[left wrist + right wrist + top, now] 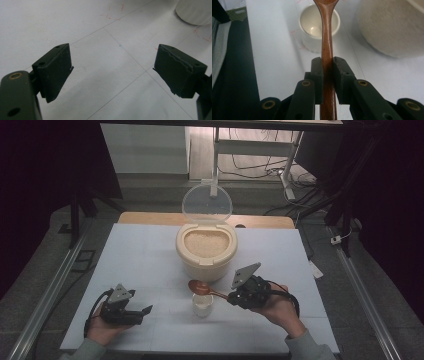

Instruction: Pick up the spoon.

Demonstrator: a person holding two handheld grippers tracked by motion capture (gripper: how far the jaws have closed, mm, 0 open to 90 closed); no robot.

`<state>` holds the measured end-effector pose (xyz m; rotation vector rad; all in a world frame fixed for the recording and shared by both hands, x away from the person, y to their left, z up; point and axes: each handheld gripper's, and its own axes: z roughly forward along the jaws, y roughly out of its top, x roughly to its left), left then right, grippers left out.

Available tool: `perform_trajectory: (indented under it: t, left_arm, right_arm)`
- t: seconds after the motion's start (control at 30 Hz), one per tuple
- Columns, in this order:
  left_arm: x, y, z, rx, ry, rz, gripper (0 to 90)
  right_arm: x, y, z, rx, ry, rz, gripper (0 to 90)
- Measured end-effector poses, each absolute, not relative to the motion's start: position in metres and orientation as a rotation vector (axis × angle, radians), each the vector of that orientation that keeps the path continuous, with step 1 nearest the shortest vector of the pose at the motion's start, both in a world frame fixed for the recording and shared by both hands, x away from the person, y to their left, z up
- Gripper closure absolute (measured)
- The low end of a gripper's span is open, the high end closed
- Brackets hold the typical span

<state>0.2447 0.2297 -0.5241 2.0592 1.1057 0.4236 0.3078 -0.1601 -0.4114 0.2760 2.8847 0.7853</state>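
Brown wooden spoon at lower centre of the high view, held level, bowl over a small white cup, just below the open rice container.

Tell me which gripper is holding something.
The right gripper, shut on the wooden spoon above the small cup; the left gripper is open and empty.
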Motion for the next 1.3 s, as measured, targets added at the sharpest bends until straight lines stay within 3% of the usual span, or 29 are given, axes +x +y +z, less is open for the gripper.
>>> perform_trajectory:
  t: [0.43, 1.3]
  left_arm:
    - [0.244, 0.227, -0.518, 2.055, 1.075, 0.415, 15.7]
    - [0.256, 0.150, -0.423, 2.129, 0.719, 0.418, 18.2]
  right_arm:
    - [0.308, -0.143, -0.414, 0.217, 2.887, 0.778, 78.4]
    - [0.306, -0.138, -0.416, 0.187, 2.875, 0.768, 78.4]
